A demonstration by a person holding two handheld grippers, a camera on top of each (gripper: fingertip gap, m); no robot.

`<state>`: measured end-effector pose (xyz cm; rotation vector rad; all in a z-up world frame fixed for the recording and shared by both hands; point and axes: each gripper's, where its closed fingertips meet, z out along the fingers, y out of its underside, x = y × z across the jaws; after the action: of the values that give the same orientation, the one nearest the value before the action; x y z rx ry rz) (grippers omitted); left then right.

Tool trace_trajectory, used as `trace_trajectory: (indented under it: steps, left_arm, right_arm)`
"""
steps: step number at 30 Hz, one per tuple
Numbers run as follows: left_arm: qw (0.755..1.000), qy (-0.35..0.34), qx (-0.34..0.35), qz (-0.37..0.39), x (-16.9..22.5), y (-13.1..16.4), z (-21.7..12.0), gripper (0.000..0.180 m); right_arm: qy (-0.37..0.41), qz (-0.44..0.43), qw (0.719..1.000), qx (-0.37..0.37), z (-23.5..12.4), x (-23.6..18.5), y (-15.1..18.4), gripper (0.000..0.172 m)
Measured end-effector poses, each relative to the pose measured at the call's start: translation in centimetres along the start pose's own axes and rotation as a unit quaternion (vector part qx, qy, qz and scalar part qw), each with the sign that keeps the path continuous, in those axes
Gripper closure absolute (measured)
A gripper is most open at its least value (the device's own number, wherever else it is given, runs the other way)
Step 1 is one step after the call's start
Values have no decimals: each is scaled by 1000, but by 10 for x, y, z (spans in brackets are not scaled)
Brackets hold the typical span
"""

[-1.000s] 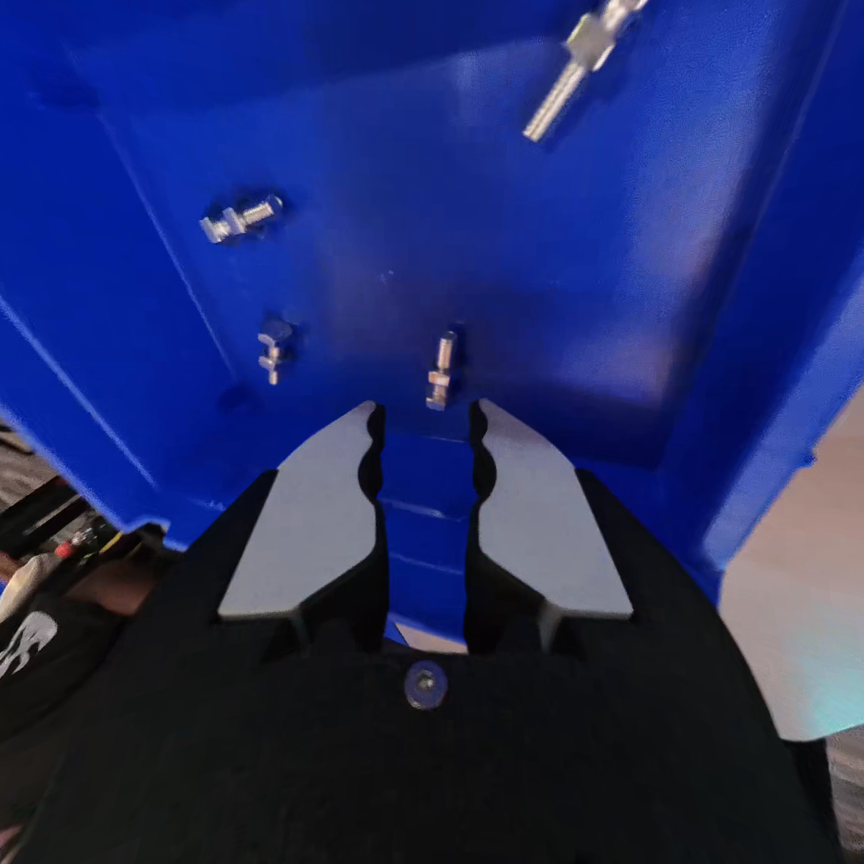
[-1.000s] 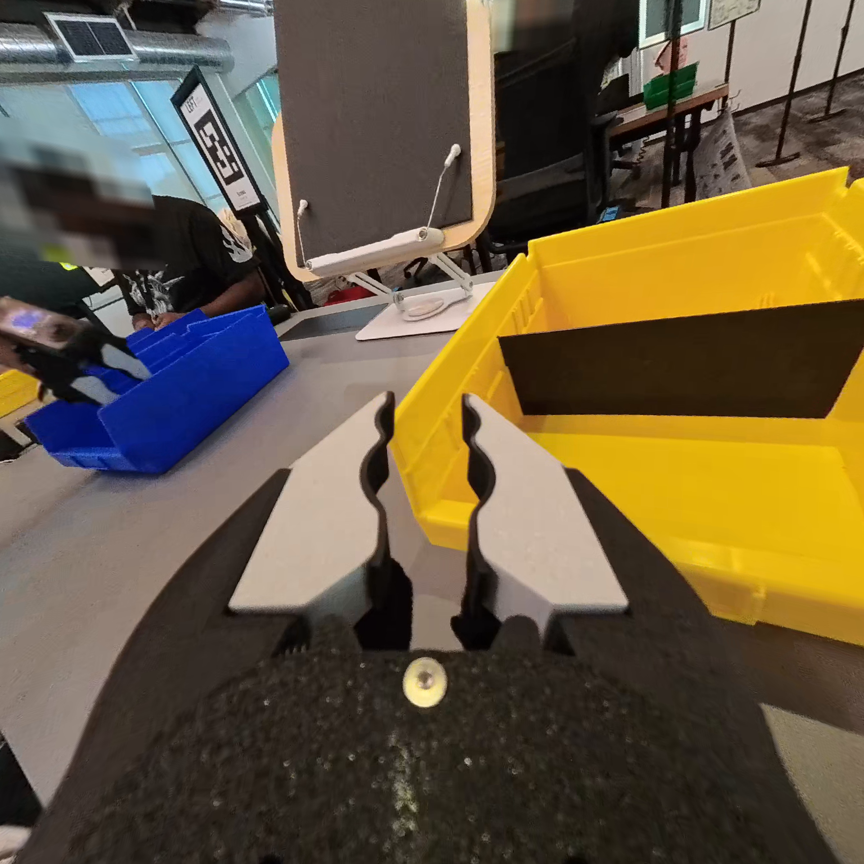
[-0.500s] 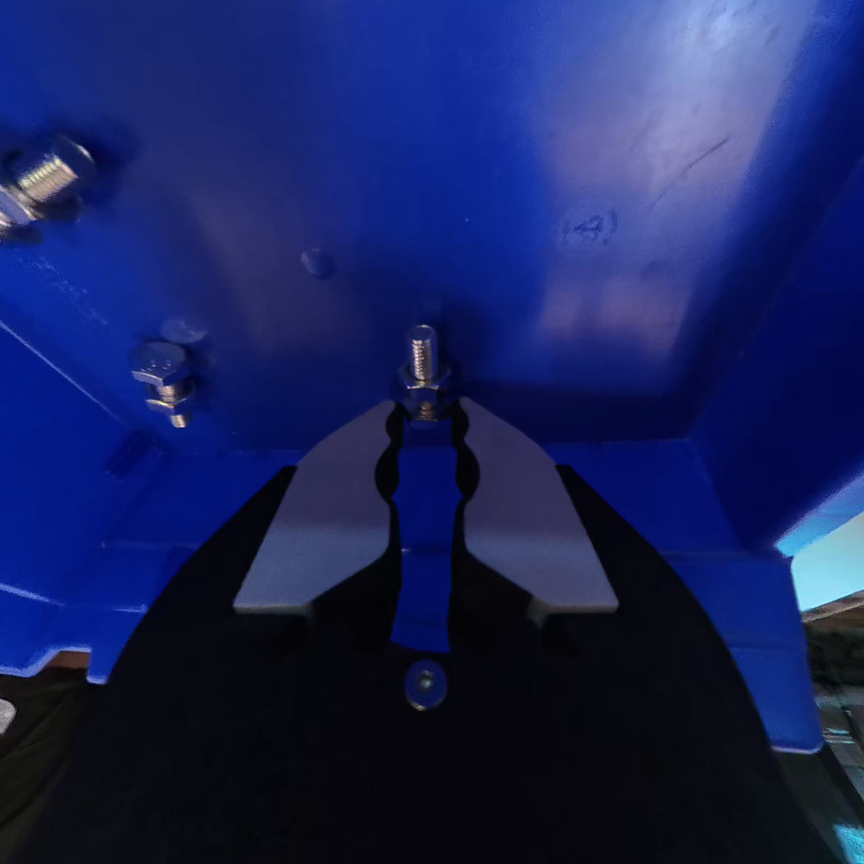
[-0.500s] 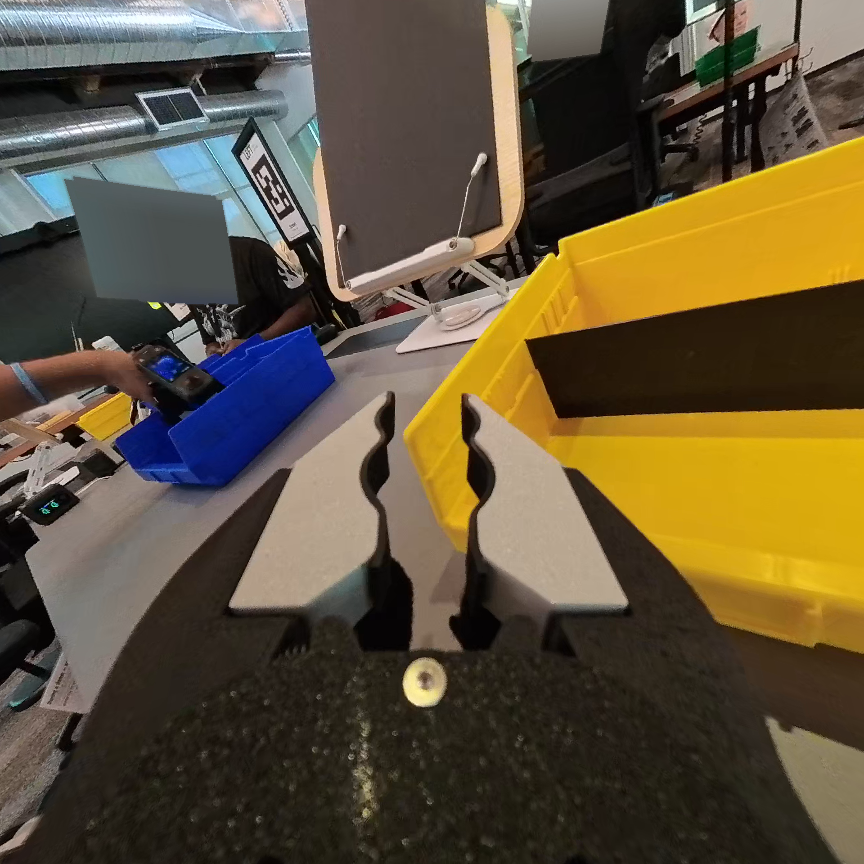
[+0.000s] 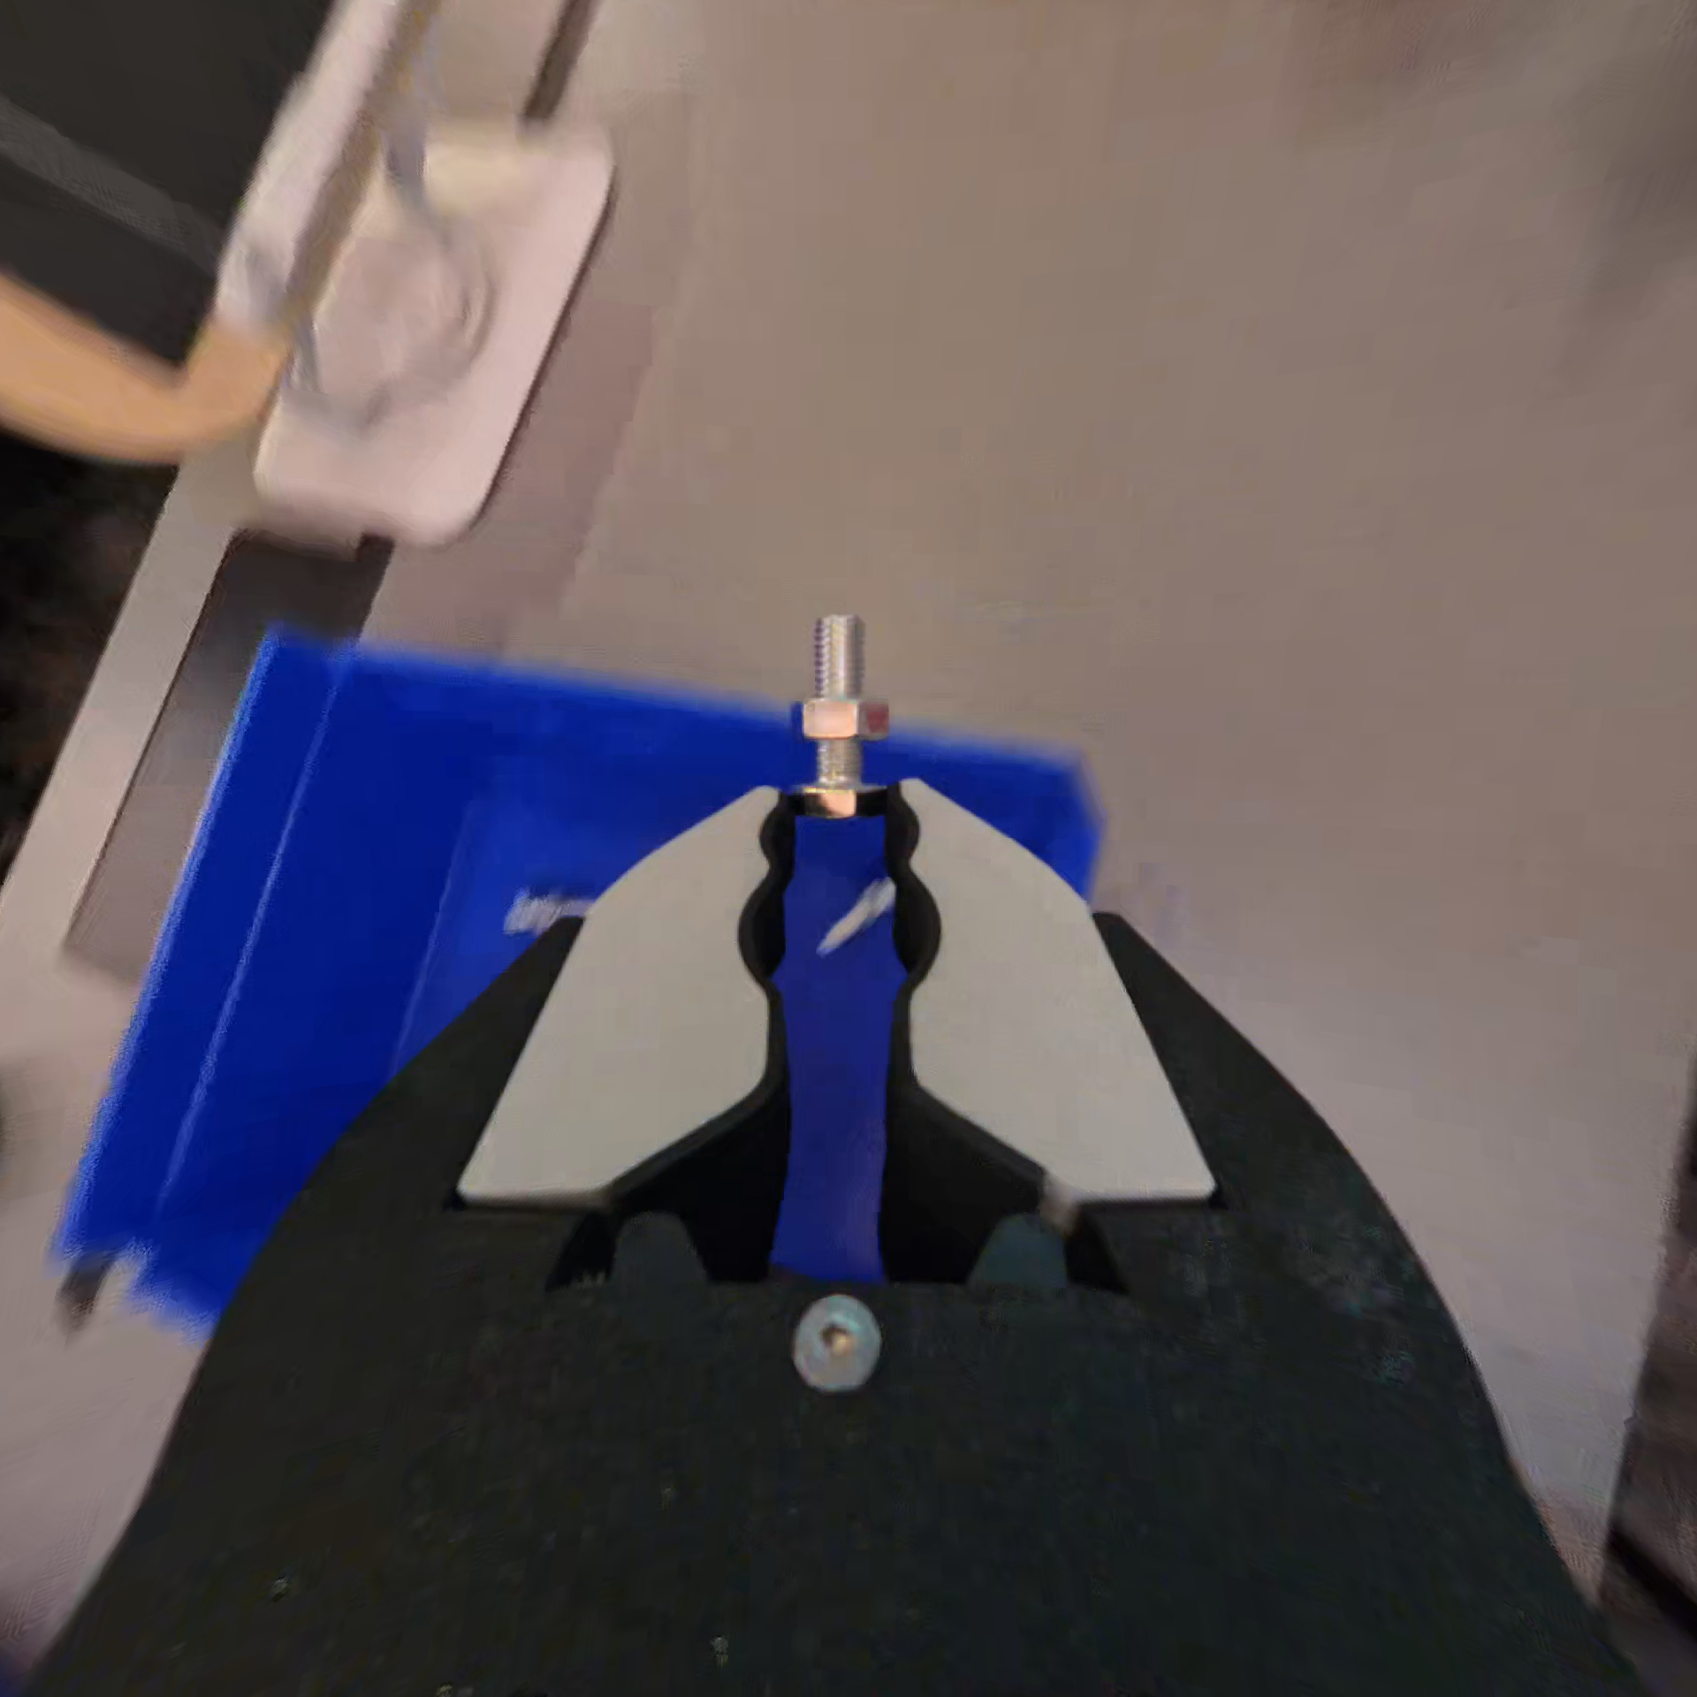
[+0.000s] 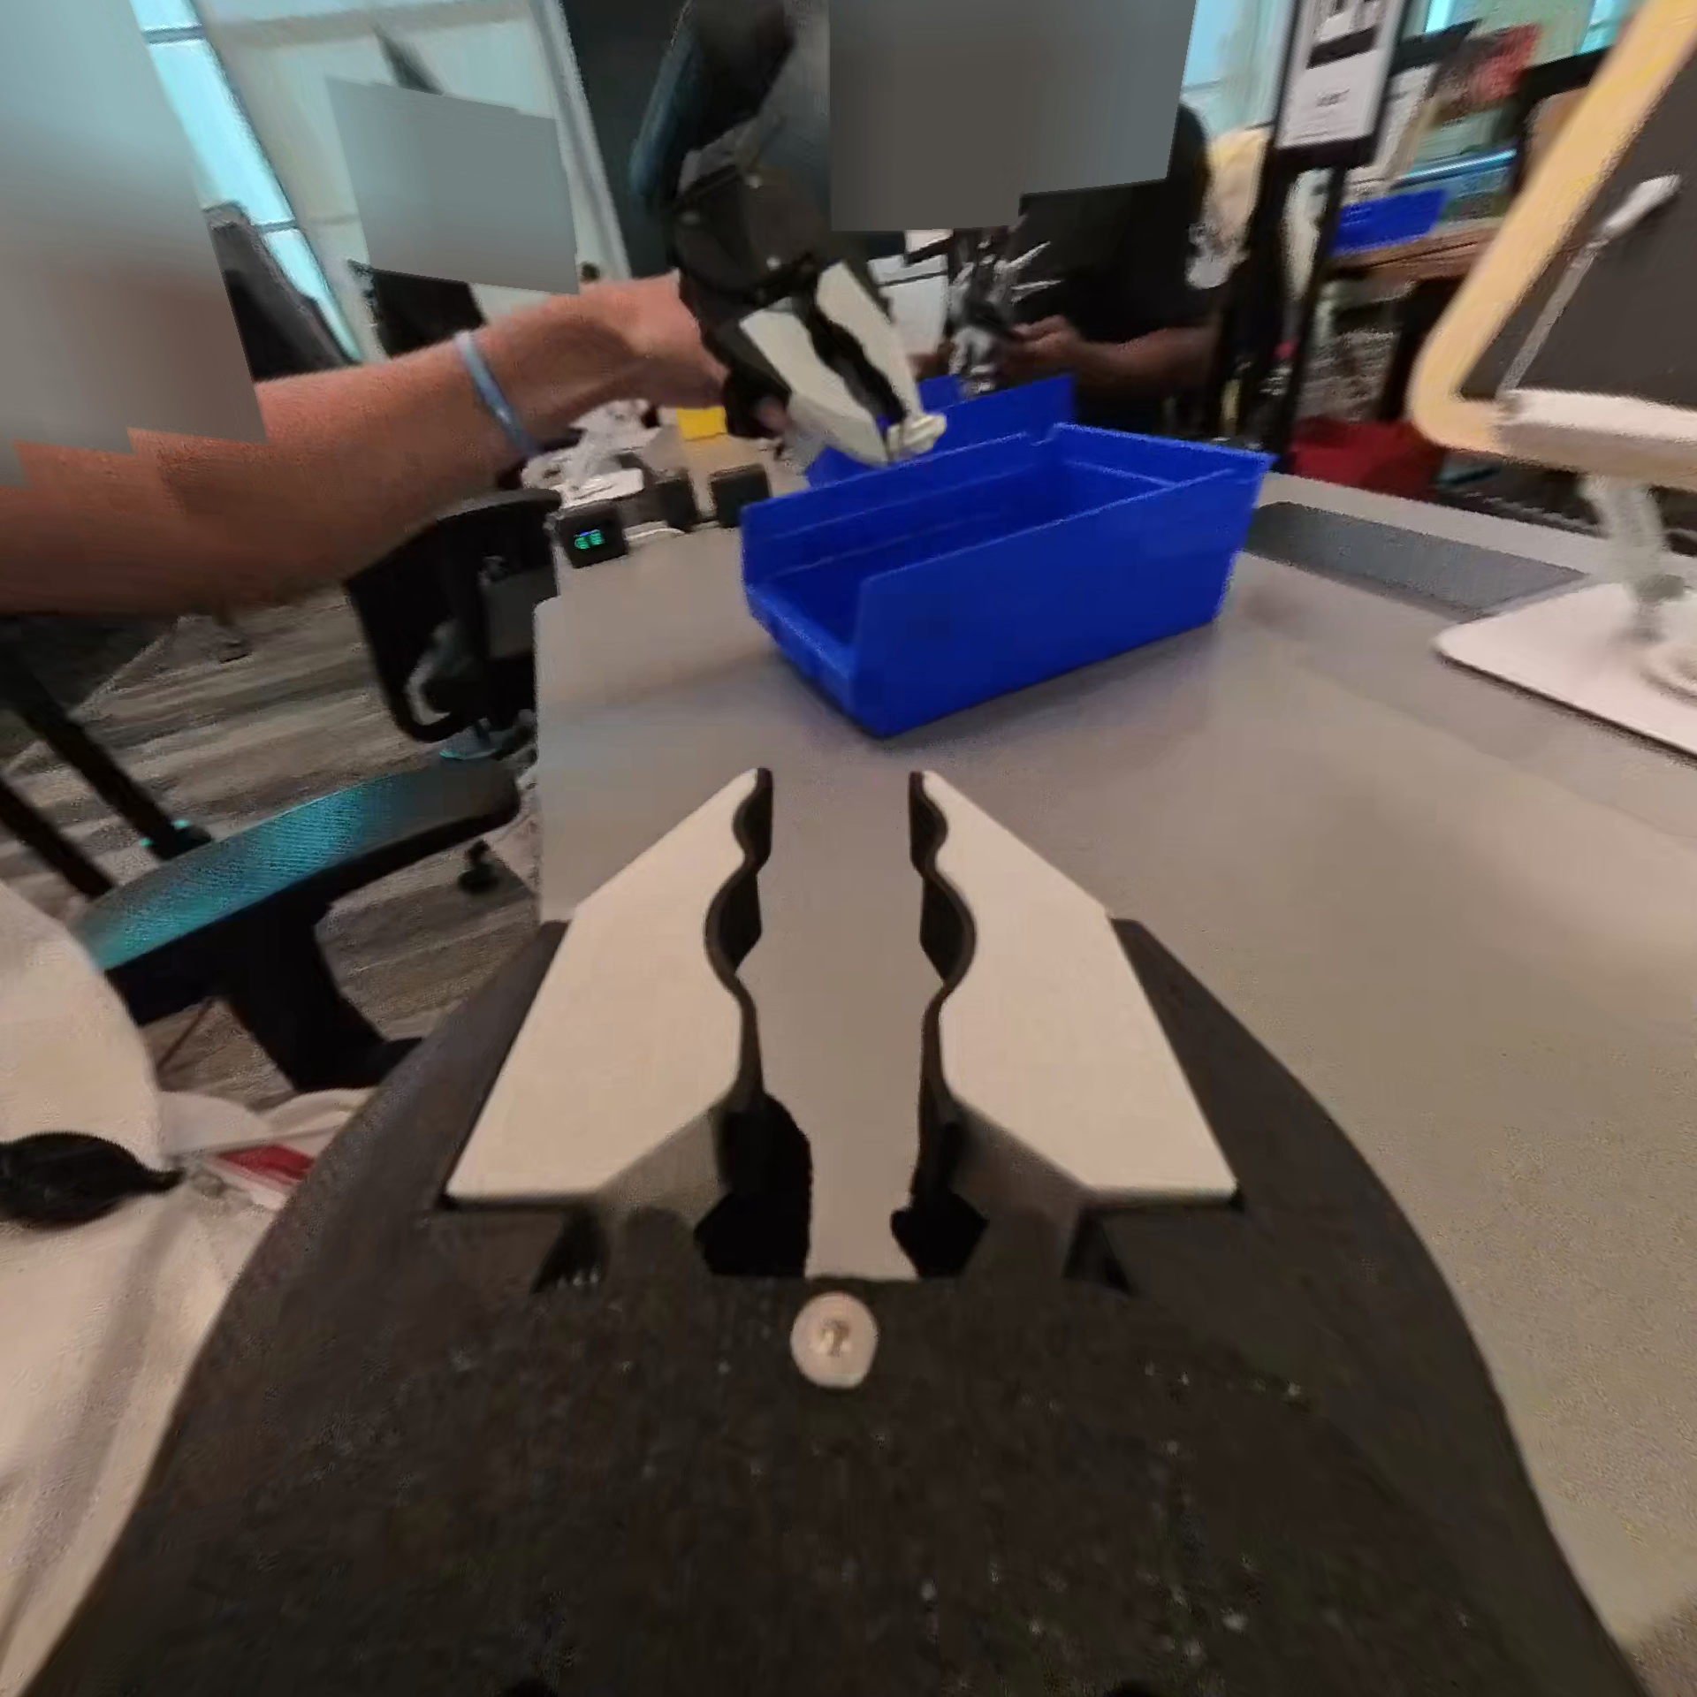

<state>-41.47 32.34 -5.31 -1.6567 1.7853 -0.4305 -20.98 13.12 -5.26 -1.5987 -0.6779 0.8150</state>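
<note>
My left gripper (image 5: 837, 801) is shut on the head of a silver bolt (image 5: 837, 712) with a nut threaded on its shank. The bolt points straight out from the fingertips, held above the blue bin (image 5: 386, 882). Another bolt (image 5: 856, 918) lies blurred in the bin below. In the right wrist view the left gripper (image 6: 904, 432) hangs over the blue bin (image 6: 992, 588), held by a person's hand. My right gripper (image 6: 837, 790) is open and empty above the grey table (image 6: 1194, 872), short of the bin.
A white stand base (image 5: 413, 312) holding a dark board sits on the table beyond the bin; it also shows at the right in the right wrist view (image 6: 1579, 643). An office chair (image 6: 275, 872) stands left of the table edge. People sit behind.
My left gripper shut on a bolt on the bin floor and lifted it up out of the bin. My right gripper swung left, away from the yellow bin, toward the blue bin.
</note>
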Motion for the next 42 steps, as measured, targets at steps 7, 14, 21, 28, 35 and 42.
trace_trajectory:
  steps: [7,14,21,28,35,42]
  left_arm:
    - [934,197,297,-26,142,-135,31,162]
    - [877,295,371,-81,188,-169,60,162]
    - [878,301,359,-98,195,-167,78,162]
    - [874,299,366,-113,196,-167,84,163]
    - [877,273,366,-152,176,-150,90,163]
    - [878,221,365,-217,153,-143,107,164]
  right_arm:
    - [-136,7,990,45,46,-15,-35,139]
    - [-157,-19,983,94,20,-18,-39,156]
    - [-140,-37,986,88,15,-15,-33,172]
    - [-135,-33,987,80,12,-6,-25,156]
    - [-86,-143,985,-33,13,9,14,152]
    - [7,-135,987,-89,43,15,38,144]
